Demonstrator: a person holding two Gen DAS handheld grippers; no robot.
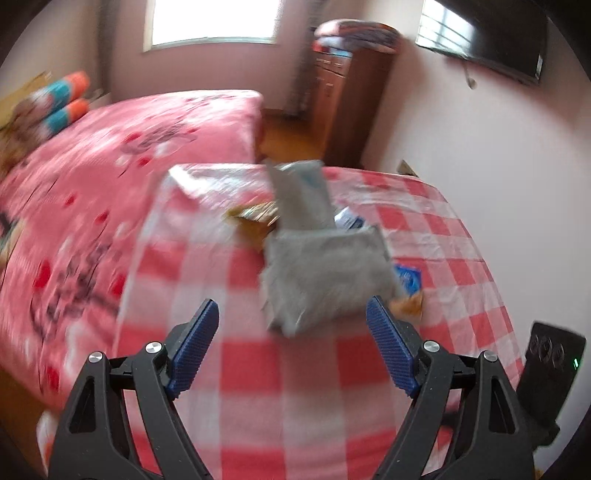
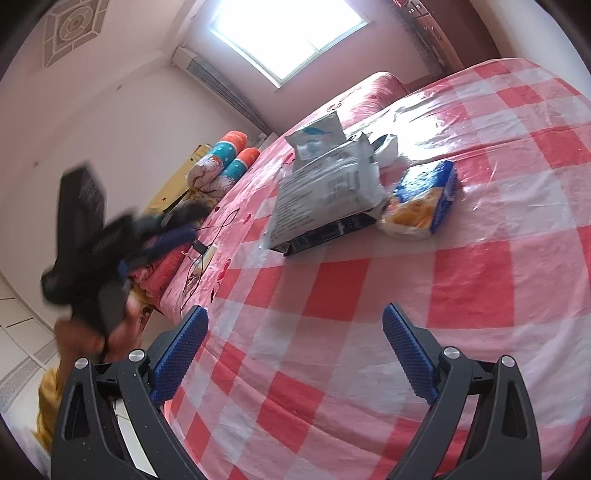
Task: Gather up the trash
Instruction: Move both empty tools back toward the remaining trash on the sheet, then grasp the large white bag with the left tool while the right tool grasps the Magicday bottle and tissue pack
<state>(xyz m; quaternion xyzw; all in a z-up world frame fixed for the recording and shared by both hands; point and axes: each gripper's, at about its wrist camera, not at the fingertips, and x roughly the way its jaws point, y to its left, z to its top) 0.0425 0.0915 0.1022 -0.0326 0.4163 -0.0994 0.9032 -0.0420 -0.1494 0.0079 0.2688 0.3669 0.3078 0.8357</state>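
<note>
left wrist view: the whole frame is smeared by motion blur, so print on the trash cannot be read. the left gripper (image 1: 291, 325) is seen with its jaws spread wide and nothing between them. a grey mailer bag (image 1: 325, 273) lies on the red-and-white checked table cover (image 1: 258, 369), just ahead of the fingertips. a white pouch (image 1: 299, 192) stands up behind it. a yellow-brown wrapper (image 1: 255, 216) is partly hidden by both. a blue-and-orange packet (image 1: 408, 282) is mostly covered by the bag's right edge. a pink floral bed (image 1: 110, 166) adjoins the table on the left, and a wooden cabinet (image 1: 347, 99) stands by the far wall under a window (image 1: 212, 20).

right wrist view: the right gripper (image 2: 295, 339) is likewise held wide open and empty above the checked cover (image 2: 369, 295). the trash pile is sharper here: the grey mailer bag (image 2: 325, 188) rests on a black box (image 2: 325, 232), of which only the near edge is exposed. the blue-and-orange packet (image 2: 421, 201) lies just beside it on the right. the left gripper (image 2: 162, 229) is blurred at the frame's left; its state cannot be told from this view. the hand (image 2: 122, 328) holding it is partly cut off by the near finger.
</note>
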